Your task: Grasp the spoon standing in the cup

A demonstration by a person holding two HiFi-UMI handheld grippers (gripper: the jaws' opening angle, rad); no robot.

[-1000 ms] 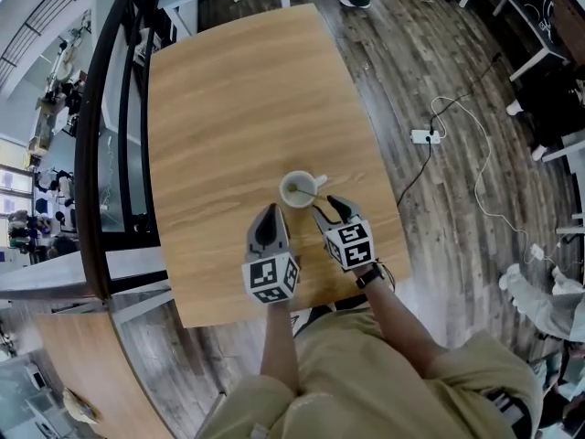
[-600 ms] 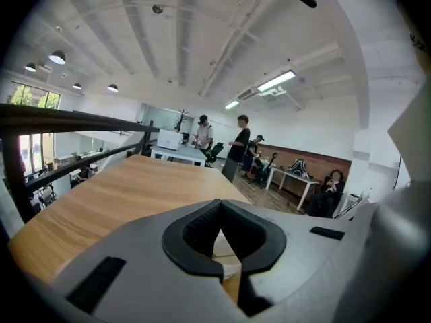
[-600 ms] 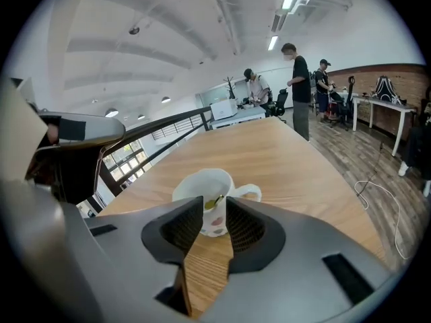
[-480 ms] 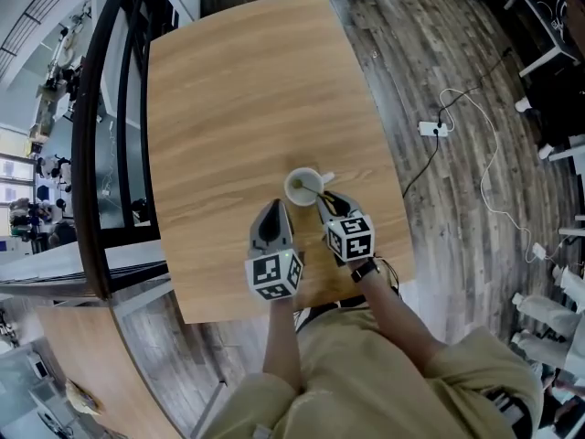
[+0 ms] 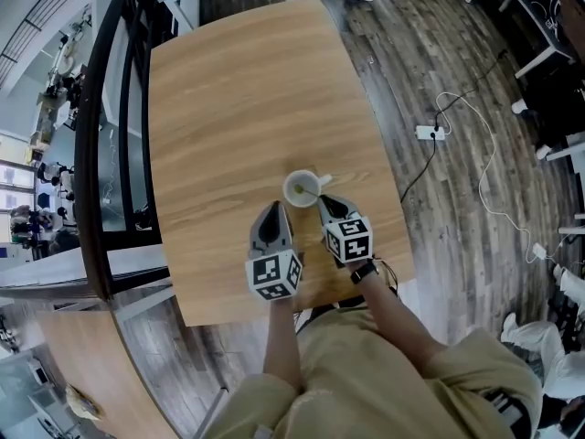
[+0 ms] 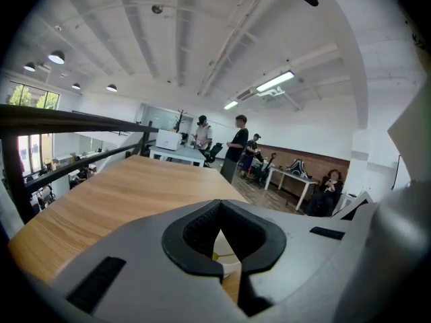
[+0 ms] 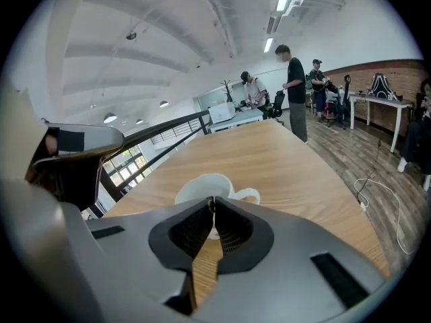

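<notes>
A white cup (image 5: 302,188) with its handle to the right stands on the wooden table (image 5: 238,108), near the front edge. A thin spoon (image 5: 312,193) stands in it and leans toward my right gripper (image 5: 322,201). That gripper is shut, and in the right gripper view its tips (image 7: 212,202) pinch the top of the spoon handle just above the cup (image 7: 202,187). My left gripper (image 5: 271,210) is shut with nothing in it, a little left of the cup and nearer to me. Part of the cup (image 6: 222,249) shows through the hollow between its jaws.
A dark railing (image 5: 101,154) runs along the table's left side. On the wood floor to the right lie a power strip (image 5: 428,133) and its cables. Several people (image 7: 293,86) stand by desks beyond the table's far end.
My right gripper has moved a little forward to the cup's near rim and its jaws have gone from wide open to shut on the spoon handle. The left gripper has stayed put.
</notes>
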